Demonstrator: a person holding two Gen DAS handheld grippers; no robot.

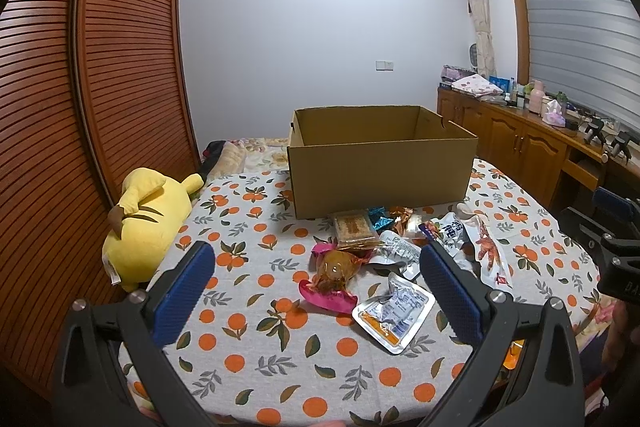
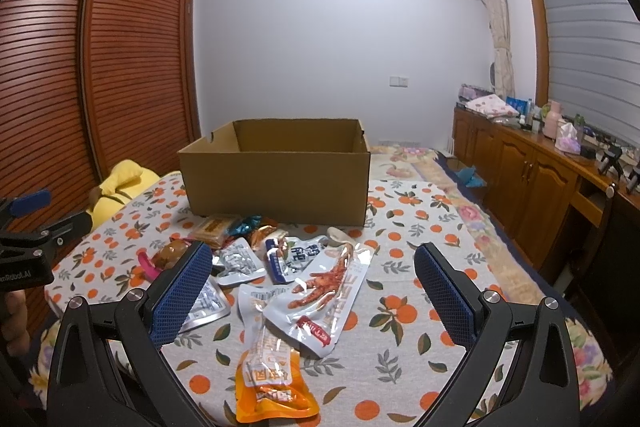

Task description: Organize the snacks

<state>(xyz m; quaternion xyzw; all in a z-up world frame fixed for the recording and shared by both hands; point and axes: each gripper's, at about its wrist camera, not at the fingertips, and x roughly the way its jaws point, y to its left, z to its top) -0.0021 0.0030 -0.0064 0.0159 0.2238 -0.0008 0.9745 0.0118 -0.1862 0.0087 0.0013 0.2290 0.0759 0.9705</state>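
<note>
An open cardboard box (image 1: 380, 179) (image 2: 280, 183) stands on the orange-print cloth, and a pile of snack packets lies in front of it. My left gripper (image 1: 316, 267) is open above the cloth, with a pink-wrapped amber sweet (image 1: 332, 279) and a silver packet (image 1: 394, 311) between its fingers' lines. My right gripper (image 2: 312, 263) is open over a chicken-foot pouch (image 2: 328, 287) and an orange pouch (image 2: 272, 375). A biscuit pack (image 1: 354, 227) (image 2: 214, 227) lies near the box. Neither gripper holds anything.
A yellow plush toy (image 1: 140, 223) (image 2: 120, 187) lies at the cloth's left edge, by the slatted wardrobe (image 1: 80, 87). Wooden cabinets (image 2: 532, 179) with bottles and cloths on top run along the right wall. The other gripper shows at each view's edge.
</note>
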